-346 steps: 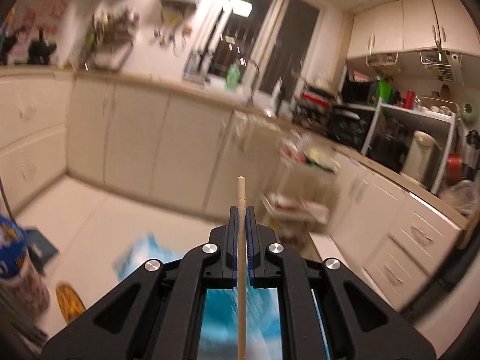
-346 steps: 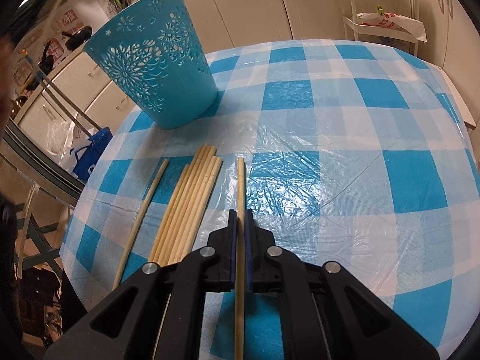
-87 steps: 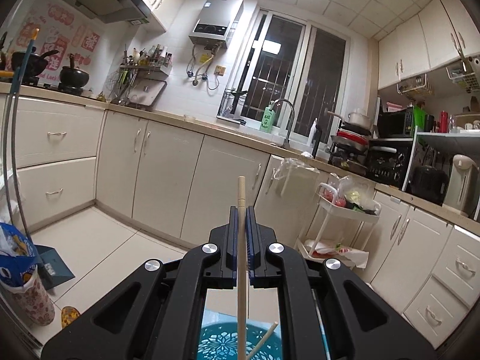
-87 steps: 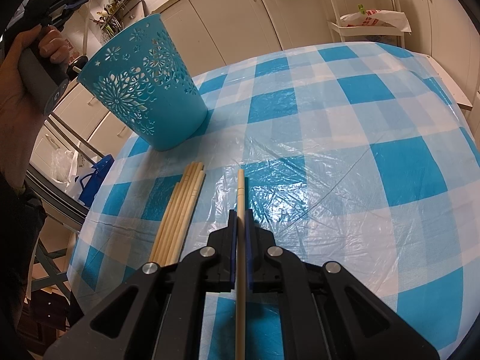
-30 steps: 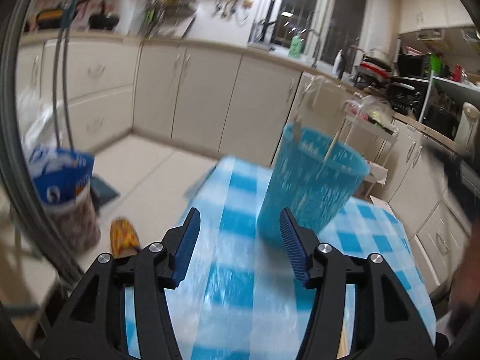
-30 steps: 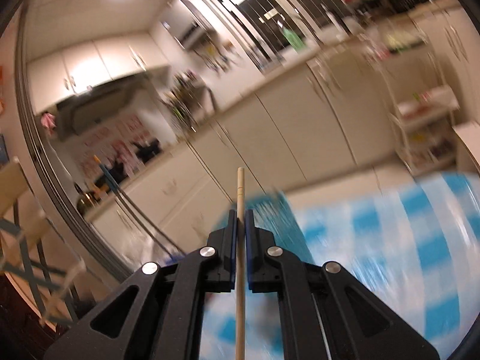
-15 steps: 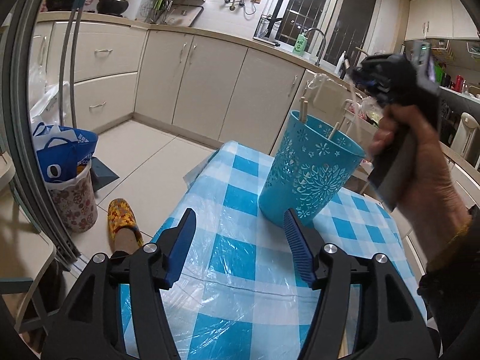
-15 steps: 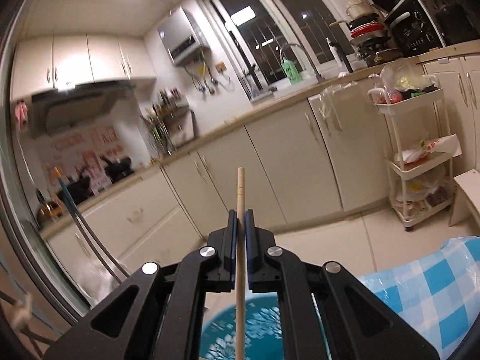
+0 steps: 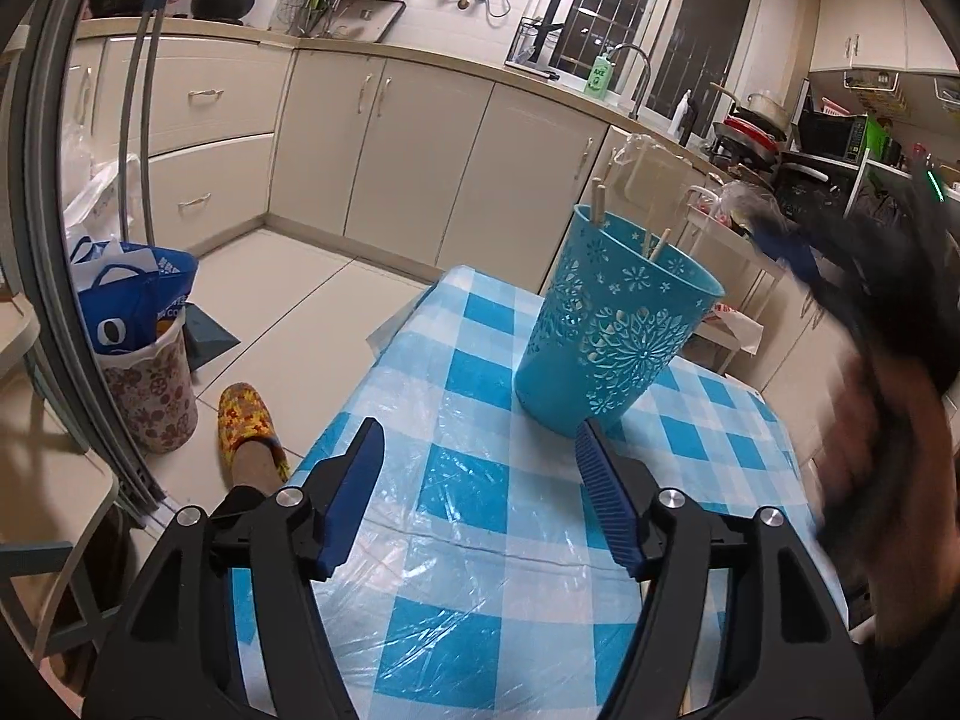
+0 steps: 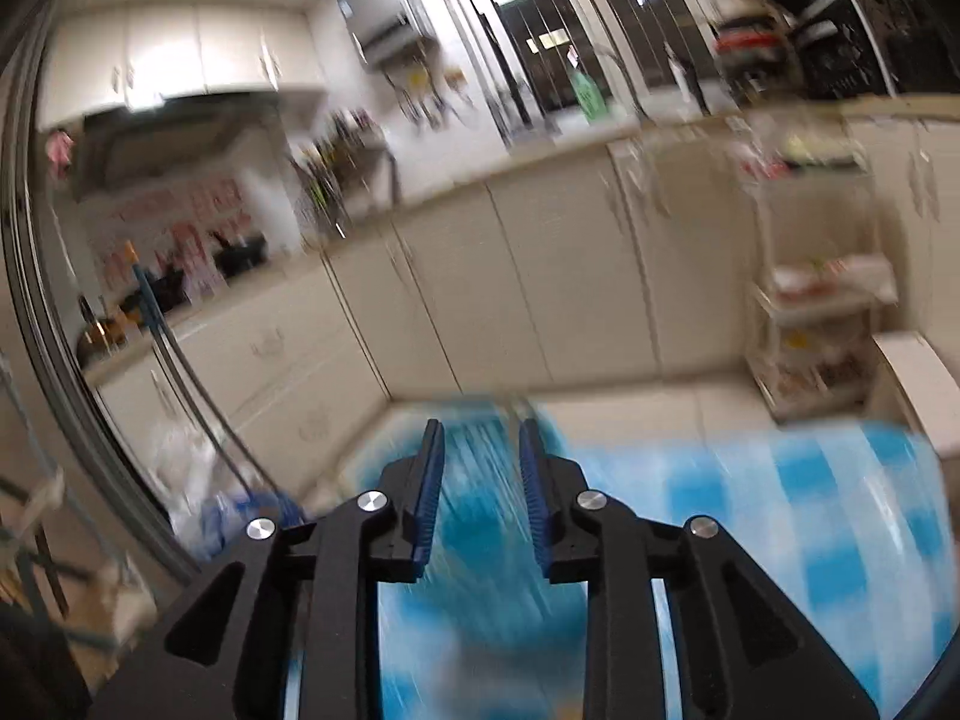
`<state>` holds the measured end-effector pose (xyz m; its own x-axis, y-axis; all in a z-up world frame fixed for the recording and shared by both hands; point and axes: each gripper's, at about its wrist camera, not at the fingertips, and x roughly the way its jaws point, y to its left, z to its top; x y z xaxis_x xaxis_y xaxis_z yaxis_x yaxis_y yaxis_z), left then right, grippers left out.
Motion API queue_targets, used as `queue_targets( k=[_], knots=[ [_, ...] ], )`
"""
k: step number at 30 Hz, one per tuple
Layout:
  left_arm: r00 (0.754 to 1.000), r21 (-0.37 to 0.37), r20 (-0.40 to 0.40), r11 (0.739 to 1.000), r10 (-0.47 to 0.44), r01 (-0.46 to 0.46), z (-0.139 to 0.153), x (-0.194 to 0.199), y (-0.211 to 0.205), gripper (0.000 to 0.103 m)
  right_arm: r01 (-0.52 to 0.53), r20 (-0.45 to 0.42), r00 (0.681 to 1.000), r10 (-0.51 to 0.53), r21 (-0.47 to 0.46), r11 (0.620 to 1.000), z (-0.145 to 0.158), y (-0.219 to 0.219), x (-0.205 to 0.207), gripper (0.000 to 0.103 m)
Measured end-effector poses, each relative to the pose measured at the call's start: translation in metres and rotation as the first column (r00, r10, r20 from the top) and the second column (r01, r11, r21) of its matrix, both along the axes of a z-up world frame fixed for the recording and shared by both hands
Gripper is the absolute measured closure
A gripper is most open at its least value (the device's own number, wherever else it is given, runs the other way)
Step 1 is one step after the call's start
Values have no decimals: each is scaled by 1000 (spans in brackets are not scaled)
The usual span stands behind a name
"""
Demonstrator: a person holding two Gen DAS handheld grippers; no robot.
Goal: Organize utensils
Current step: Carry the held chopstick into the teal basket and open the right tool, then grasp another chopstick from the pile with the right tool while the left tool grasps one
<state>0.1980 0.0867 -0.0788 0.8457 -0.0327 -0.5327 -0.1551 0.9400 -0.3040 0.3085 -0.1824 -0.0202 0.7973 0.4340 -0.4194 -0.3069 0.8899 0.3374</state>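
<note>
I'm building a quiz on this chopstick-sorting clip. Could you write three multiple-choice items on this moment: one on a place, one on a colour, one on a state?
1. Where does the basket stand?
A. on the checked tablecloth
B. on the floor
C. on the counter

2. What colour is the basket?
A. red
B. white
C. blue

3. How do the jaws of the left gripper stand?
A. shut on a chopstick
B. open, holding nothing
C. shut on the basket's rim

Answers: 1 A, its base rests on the cloth; 2 C, its patterned wall is blue; 3 B, the cloth shows in the wide gap between the jaws.
</note>
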Motion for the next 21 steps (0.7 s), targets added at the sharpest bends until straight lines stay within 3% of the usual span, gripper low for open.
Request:
queue_targets(
  k=[4, 8, 16, 21],
  knots=[
    [1000, 10, -30, 1000, 0, 1, -2, -6, -2, 36, 17, -238, 971, -34, -75, 997, -71, -24, -39, 80],
    [997, 20, -73, 999, -27, 29, -6, -10, -12, 35, 5, -371, 928, -40, -94, 996, -120, -30, -60, 84],
    [989, 64, -120, 993, -87, 95, -9, -11, -32, 29, -42, -393, 919, -19, -146, 988, -134, -8, -58, 84],
    [980, 74, -157, 988, -120, 133, -15, -5, -45, 29, -66, -374, 927, -33, -249, 966, -133, 3, -61, 84]
  ],
)
